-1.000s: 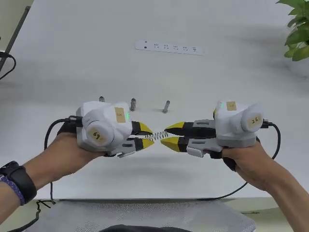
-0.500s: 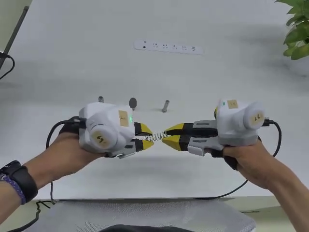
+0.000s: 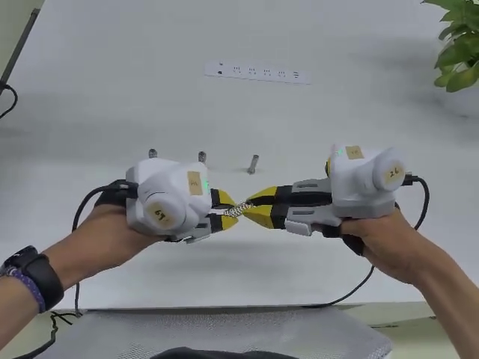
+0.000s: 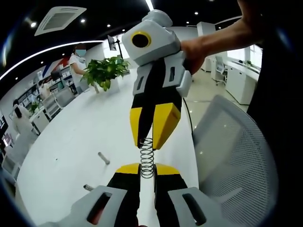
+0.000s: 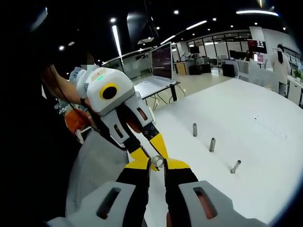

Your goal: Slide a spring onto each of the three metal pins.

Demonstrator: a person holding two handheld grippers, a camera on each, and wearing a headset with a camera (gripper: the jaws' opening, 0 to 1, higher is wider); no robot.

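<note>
1. Both grippers met tip to tip in the air on the near side of the power strip (image 3: 258, 72), with the spring (image 3: 236, 211) bridging them.
2. The left gripper (image 3: 227, 212) had its jaws pinched nearly closed on one end, and the right gripper (image 3: 253, 214) looked clamped on the other.
3. The three pins (image 3: 201, 157) stood on the counter (image 3: 337, 120) between the power strip and the spring. They were too small to tell if any was loaded.
4. Looked like a handover to me. Next, one side would need to let go so the other could line the coil's open end over a pin top.

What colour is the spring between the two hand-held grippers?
Silver, bare metal. The spring shows best in the left gripper view.
</note>
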